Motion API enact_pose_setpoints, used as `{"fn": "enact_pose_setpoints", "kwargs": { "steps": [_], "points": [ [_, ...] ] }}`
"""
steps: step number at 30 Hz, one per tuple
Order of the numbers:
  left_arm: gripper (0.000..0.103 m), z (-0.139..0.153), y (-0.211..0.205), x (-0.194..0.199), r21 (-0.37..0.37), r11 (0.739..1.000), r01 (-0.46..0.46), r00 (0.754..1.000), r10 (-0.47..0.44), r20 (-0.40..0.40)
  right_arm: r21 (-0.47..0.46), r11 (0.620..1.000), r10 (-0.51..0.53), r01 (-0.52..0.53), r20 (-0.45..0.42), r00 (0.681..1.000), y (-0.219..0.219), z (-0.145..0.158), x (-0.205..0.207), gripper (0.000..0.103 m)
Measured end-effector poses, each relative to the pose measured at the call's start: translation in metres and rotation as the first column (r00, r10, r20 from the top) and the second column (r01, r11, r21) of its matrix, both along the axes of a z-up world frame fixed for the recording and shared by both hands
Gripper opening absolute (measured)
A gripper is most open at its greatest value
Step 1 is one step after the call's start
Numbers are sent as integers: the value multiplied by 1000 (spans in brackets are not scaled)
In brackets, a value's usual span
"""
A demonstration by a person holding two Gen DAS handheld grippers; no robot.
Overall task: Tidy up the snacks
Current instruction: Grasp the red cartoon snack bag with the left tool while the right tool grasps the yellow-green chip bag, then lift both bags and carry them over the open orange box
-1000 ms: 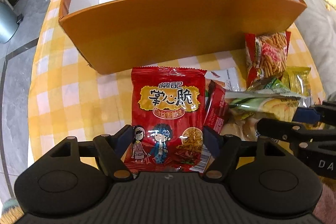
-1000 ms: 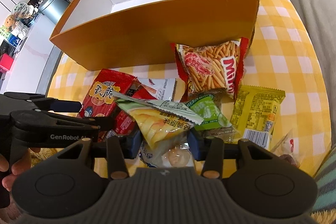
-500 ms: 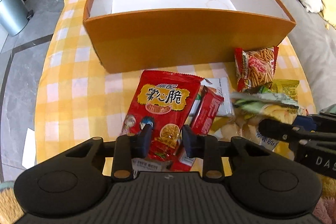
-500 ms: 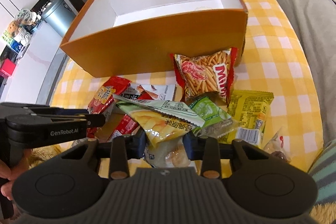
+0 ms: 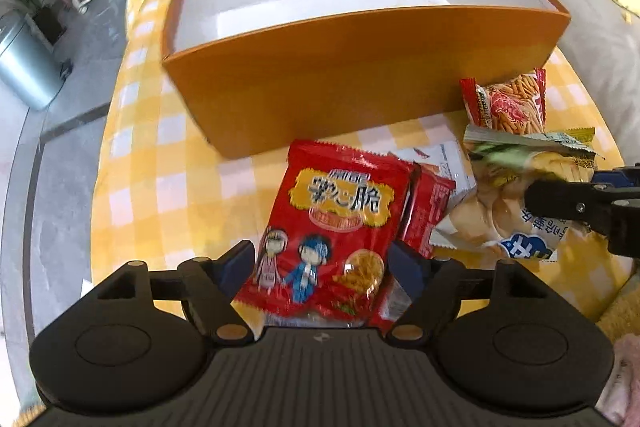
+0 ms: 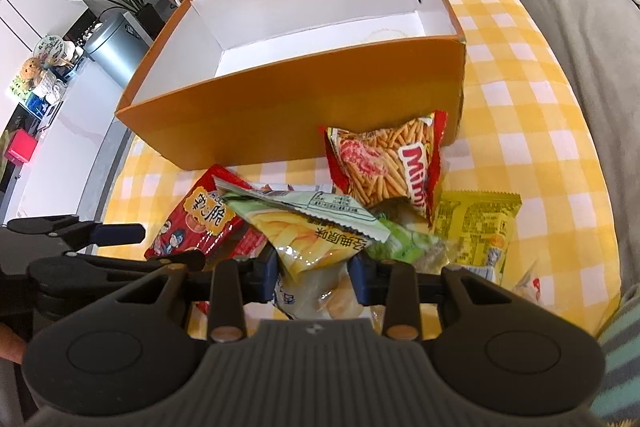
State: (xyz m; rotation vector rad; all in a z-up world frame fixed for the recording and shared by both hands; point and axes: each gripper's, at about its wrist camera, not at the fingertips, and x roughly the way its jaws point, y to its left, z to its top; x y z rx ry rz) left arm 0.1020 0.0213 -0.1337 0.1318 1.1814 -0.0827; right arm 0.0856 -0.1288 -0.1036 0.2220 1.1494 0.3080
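Left gripper: jaws are opening wide around the red pack, where half a second ago they were pinched narrow on its lower end. The pads now stand clear of the wrapper on both sides, so nothing is held. Judgement: the grab failed or was let go, and the pack needs regripping before it can go in the box.

The red pack lies flat on the checked cloth, just in front of the box's near wall. It is glossy, with yellow lettering and cartoon figures, and its right edge overlaps a second red packet.

Right gripper: jaws clamp narrowly on the chip bag, as they did a moment ago. The bag is yellow-green and crinkled. The box is empty.
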Motion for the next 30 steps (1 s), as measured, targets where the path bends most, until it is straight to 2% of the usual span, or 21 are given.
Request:
{"fn": "enact_pose_setpoints", "kwargs": {
  "steps": [4,9,14,18,21,24,30],
  "points": [
    [93,-10,-3,7,51,993,110,994,-110,-5,16,1000,-7,7,-21,1000,-3,-6,1,34],
    [94,-18,-3,13,41,984,174,985,-173,-17,26,1000,1,-1,-23,1000,1,-9,4,34],
    [92,-33,6,18,31,990,140,989,-138,-54,40,999,-9,10,-32,999,2,-12,8,34],
    [77,-33,13,18,-1,995,101,994,-101,-43,41,999,-9,11,-41,999,4,-13,11,33],
    [77,-23,16,14,-24,997,72,997,-73,-29,39,999,-11,12,-37,999,4,-9,12,32],
    [77,-11,20,8,-45,998,34,999,-35,-13,22,1000,-5,6,-21,1000,5,-2,11,26],
    [77,20,26,-3,-82,996,-20,999,23,36,56,998,-22,22,3,1000,-2,15,10,24]
  ]
}}
